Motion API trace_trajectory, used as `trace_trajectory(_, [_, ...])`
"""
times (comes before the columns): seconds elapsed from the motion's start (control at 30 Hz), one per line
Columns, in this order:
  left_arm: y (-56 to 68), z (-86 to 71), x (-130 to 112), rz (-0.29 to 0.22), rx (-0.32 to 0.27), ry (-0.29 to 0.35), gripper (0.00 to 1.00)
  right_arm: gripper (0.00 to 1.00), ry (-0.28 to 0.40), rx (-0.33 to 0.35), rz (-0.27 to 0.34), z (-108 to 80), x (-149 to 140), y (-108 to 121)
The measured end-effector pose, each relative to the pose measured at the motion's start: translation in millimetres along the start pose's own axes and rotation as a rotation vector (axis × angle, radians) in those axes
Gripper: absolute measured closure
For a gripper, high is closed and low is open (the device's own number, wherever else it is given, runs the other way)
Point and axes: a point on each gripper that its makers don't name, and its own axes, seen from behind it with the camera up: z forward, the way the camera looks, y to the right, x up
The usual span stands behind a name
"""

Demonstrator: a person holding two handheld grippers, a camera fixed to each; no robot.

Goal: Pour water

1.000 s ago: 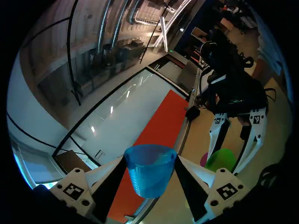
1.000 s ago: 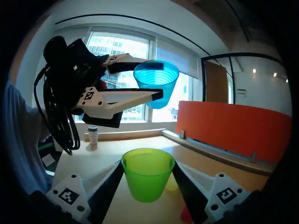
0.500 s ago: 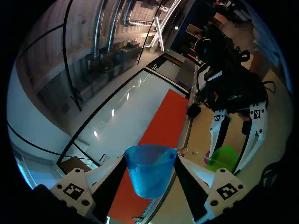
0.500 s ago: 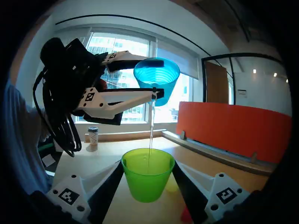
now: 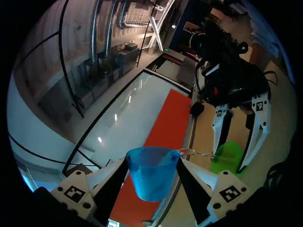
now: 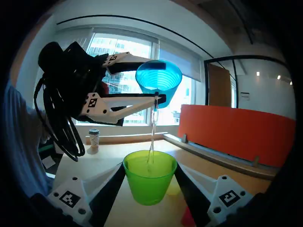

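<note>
The blue cup (image 5: 151,181) is pinched between the two fingers of the left tool (image 5: 152,163), one finger pressed against each of its sides. In the right gripper view this cup is seen lifted high and tipped over, with its open mouth turned toward the camera, above the green cup (image 6: 149,185). A thin stream of water (image 6: 152,130) is seen running from the lower lip of the blue cup straight down into the green cup. How much has gathered inside cannot be told.

The green cup is clamped upright between the fingers of the right tool (image 6: 150,168), which are pressed onto its two sides. It is held over the near part of the pale wooden surface (image 6: 110,157). Whether its base touches the surface cannot be told.

On the far left of the surface, near the window (image 6: 121,49), a small lidded jar (image 6: 94,137) is seen standing. An orange partition (image 6: 235,128) is set along the right edge of the surface. A bundle of black cables (image 6: 62,121) is seen hanging from the body of the left tool, and a light blue sleeve (image 6: 19,147) is visible at the left edge.
</note>
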Motion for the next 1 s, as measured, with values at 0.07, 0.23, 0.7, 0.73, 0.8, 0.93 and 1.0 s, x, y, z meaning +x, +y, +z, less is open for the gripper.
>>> trace_trajectory(0.07, [-0.8, 0.4, 0, 0.011, 0.005, -0.003, 0.13, 0.09, 0.001, 0.000, 0.000, -0.2, 0, 0])
trace_trajectory(0.23, [-2.6, 1.5, 2, 0.036, 0.009, -0.006, 0.13, 0.09, 0.002, -0.001, -0.001, -1.0, 1, 0])
trace_trajectory(0.7, [-6.7, 1.1, 10, 0.105, 0.010, -0.005, 0.13, 0.09, 0.007, -0.002, -0.001, -3.0, 1, 1])
trace_trajectory(0.73, [-6.9, 1.1, 10, 0.109, 0.010, -0.004, 0.13, 0.09, 0.008, -0.002, -0.001, -3.1, 1, 1])
trace_trajectory(0.8, [-7.5, 1.0, 11, 0.118, 0.009, -0.004, 0.13, 0.09, 0.009, -0.003, 0.000, -3.4, 1, 1])
trace_trajectory(0.93, [-9.2, 1.1, 13, 0.135, 0.010, -0.004, 0.13, 0.09, 0.011, -0.003, 0.001, -4.0, 1, 1])
trace_trajectory(1.0, [-9.3, 1.2, 14, 0.143, 0.009, -0.004, 0.13, 0.09, 0.012, -0.003, 0.000, -4.6, 1, 1])
